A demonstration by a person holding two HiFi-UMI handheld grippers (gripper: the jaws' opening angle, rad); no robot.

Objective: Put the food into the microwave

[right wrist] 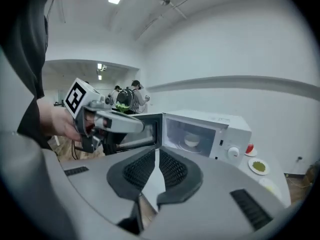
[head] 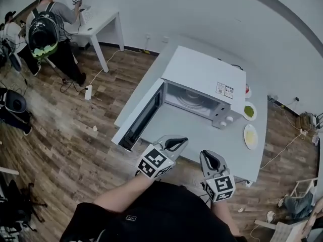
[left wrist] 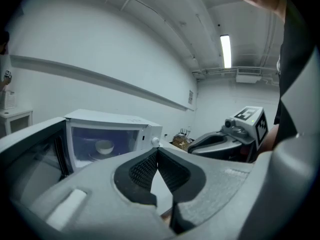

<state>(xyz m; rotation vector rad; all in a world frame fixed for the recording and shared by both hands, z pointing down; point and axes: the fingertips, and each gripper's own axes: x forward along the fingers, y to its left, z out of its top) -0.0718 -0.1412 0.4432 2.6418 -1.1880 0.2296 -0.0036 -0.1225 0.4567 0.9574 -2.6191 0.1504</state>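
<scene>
A white microwave (head: 204, 79) stands on a white table (head: 166, 130) with its door (head: 144, 116) swung wide open to the left. Inside it a white bowl (left wrist: 104, 146) (right wrist: 191, 141) rests on the turntable. Both grippers hover over the table's near edge, apart from the microwave. My left gripper (head: 176, 142) (left wrist: 157, 151) has its tips together and holds nothing. My right gripper (head: 211, 158) (right wrist: 156, 153) is beside it on the right, its pads close together with nothing between them. A plate of green food (head: 249, 111) (right wrist: 258, 166) lies right of the microwave.
A pale plate (head: 251, 136) lies near the table's right edge, and a small red thing (head: 247, 89) sits behind the green plate. At the far left, people (head: 48, 29) stand by another white table (head: 101, 21). A power strip (head: 88, 92) and cables lie on the wooden floor.
</scene>
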